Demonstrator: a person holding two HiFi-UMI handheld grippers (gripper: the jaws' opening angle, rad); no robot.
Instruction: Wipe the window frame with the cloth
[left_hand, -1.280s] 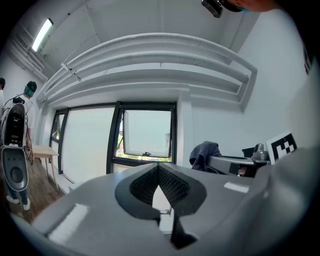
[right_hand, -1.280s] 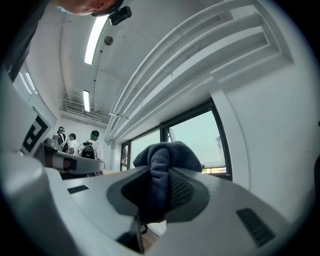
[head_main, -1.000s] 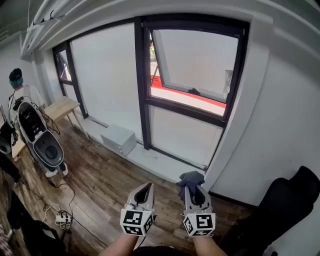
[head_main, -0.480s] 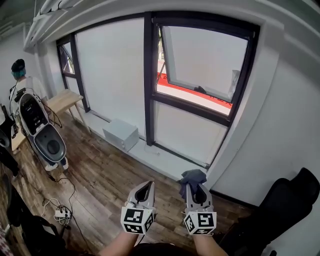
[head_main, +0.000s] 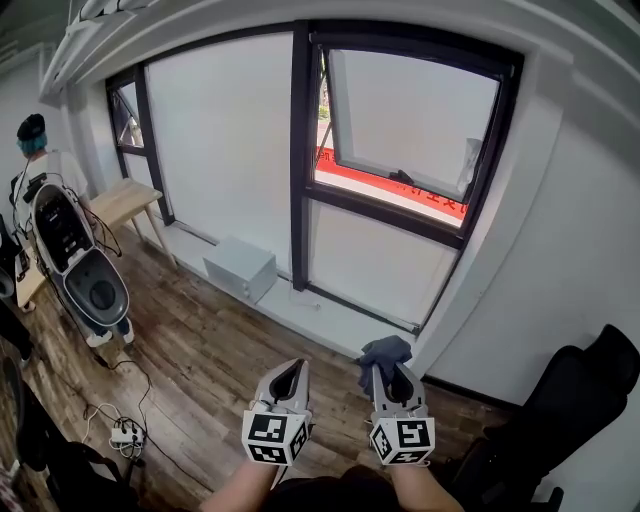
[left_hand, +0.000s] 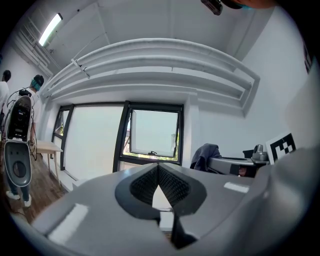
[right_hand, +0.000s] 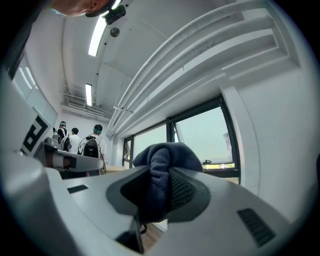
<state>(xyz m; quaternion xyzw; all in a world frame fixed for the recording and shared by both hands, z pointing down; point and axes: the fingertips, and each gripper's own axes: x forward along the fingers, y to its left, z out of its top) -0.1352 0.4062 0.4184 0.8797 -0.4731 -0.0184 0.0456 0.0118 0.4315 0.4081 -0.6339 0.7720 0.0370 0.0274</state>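
Note:
A black window frame (head_main: 302, 150) runs along the wall ahead, with one top-hung pane (head_main: 410, 110) tilted open. The same window frame (left_hand: 121, 140) shows in the left gripper view and again as the window frame (right_hand: 230, 135) in the right gripper view. My right gripper (head_main: 388, 372) is shut on a dark blue-grey cloth (head_main: 384, 350), which bunches out above its jaws; the cloth (right_hand: 162, 165) fills the middle of the right gripper view. My left gripper (head_main: 290, 374) is shut with nothing in it. Both are held low, well short of the window.
A white box (head_main: 240, 268) sits on the wooden floor under the window. A wooden table (head_main: 118, 205) and a person with a backpack (head_main: 60, 235) stand at the left. A black chair (head_main: 560, 410) is at the lower right, cables and a power strip (head_main: 125, 432) at the lower left.
The view has shifted slightly, bringing the window a little more to the centre. Both grippers stay in the same pose, the cloth still in the right one.

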